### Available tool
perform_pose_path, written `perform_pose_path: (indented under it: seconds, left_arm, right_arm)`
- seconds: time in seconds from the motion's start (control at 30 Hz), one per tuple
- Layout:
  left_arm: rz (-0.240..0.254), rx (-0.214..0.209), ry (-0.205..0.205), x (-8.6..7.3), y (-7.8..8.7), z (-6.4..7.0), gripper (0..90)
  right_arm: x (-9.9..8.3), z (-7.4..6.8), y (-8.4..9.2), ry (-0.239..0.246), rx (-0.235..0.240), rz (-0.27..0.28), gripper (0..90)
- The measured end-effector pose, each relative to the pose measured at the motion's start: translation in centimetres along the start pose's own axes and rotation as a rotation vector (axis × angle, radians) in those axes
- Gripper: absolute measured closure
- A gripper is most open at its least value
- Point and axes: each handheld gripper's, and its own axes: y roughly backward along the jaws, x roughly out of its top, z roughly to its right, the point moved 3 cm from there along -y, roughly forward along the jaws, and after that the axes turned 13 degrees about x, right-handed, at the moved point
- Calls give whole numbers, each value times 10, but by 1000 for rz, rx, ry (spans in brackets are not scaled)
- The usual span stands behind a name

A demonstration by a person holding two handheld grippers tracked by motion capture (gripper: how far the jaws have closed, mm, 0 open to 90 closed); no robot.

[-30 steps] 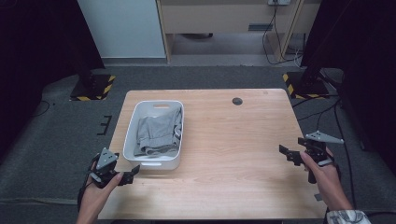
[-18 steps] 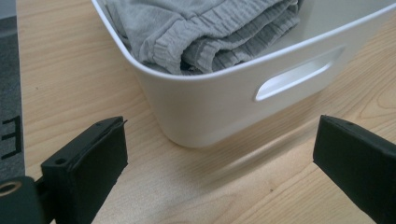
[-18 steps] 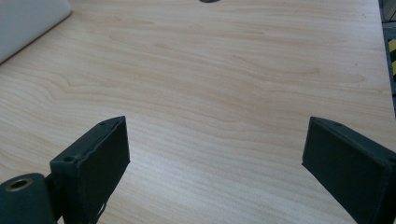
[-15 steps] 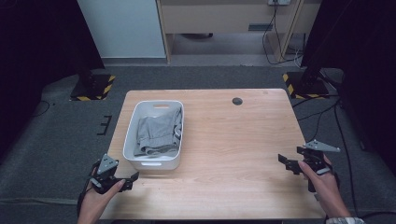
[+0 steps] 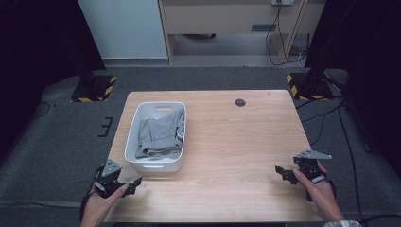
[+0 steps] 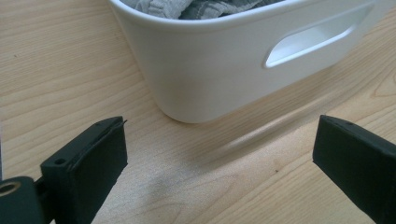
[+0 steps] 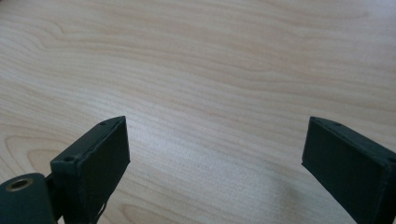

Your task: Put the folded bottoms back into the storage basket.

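A white plastic basket [image 5: 133, 142] stands on the left part of the wooden table [image 5: 227, 142], with grey folded clothing [image 5: 158, 135] inside it. My left gripper [image 5: 134, 183] is open at the table's near left corner, just in front of the basket. In the left gripper view the basket's near wall [image 6: 210, 70] with its handle slot sits beyond the gripper [image 6: 219, 158], and grey cloth [image 6: 196, 7] shows over the rim. My right gripper [image 5: 282, 171] is open near the table's right front edge, above bare wood [image 7: 210, 70], with nothing between its jaws [image 7: 215, 158].
A small dark round grommet [image 5: 240, 102] sits at the table's far middle. Grey carpet surrounds the table. Black stands with yellow-black striped bases [image 5: 94, 90] are at the far left and far right [image 5: 307, 85]. Cables [image 5: 331, 118] trail on the floor at the right.
Both hands have drawn back toward the table's near edge. The left gripper slid down and slightly left of the basket; the right gripper moved lower along the right side. Both stayed open.
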Motion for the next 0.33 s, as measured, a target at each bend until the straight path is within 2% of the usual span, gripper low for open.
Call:
perform_pose_path:
  seconds: [0.27, 0.33]
  left_arm:
    - [-24, -7, -8, 0, -6, 8, 23]
    - [-22, -12, -14, 1, -6, 10, 23]
  right_arm:
    - [-9, 1, -9, -10, -7, -76, 72]
    - [-9, 1, -10, -3, -9, -76, 73]
